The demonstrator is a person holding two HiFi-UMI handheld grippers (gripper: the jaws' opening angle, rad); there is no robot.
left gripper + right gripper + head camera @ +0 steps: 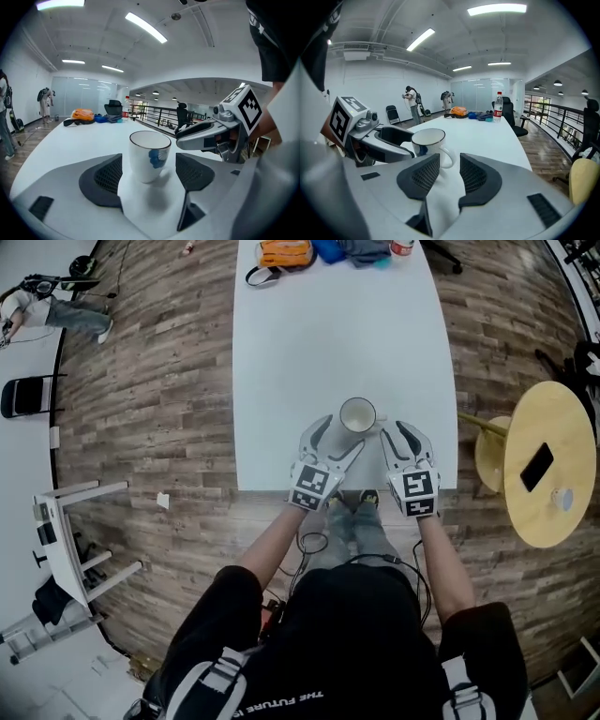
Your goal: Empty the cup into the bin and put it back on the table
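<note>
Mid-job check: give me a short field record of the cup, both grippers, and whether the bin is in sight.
cup: white with a blue mark and a handle, upright on the white table near its front edge
cup contents: cannot tell
left gripper: open, the cup in line with the gap between its jaws, not touched
right gripper: open, empty, beside the cup on its handle side
bin: in no view
far end of table: orange bag, bottle
</note>
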